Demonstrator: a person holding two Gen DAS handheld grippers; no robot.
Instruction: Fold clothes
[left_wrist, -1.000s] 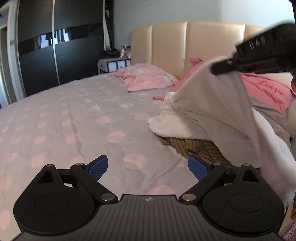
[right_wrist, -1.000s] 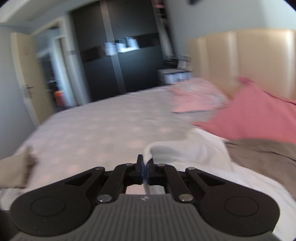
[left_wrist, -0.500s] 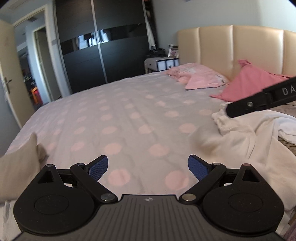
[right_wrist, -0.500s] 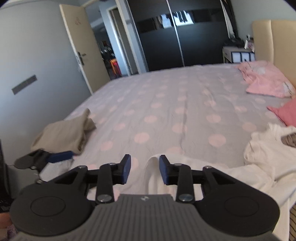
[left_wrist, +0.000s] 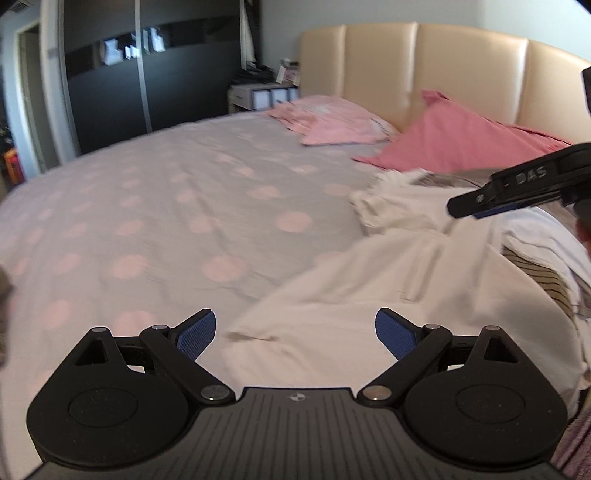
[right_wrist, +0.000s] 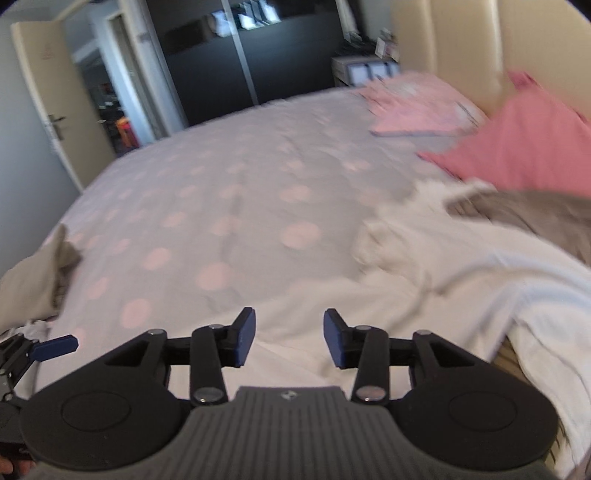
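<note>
Your right gripper, jaws opening on nothing; white garment just ahead, stretching right; your left gripper spread, equally near.

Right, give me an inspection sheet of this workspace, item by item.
Surface: bed with grey sheet, pink dots.
Job's things: white garment spread at the near right; more clothes piled beyond it, a grey-brown garment and a striped one.
Clutter: beige cloth at the left edge; two pink pillows by the headboard.
Grippers: left gripper open over the white garment; right gripper jaws opening, nothing pinched.
Cables: nothing seen.
Surroundings: cream headboard, dark wardrobe, nightstand, open door.
</note>
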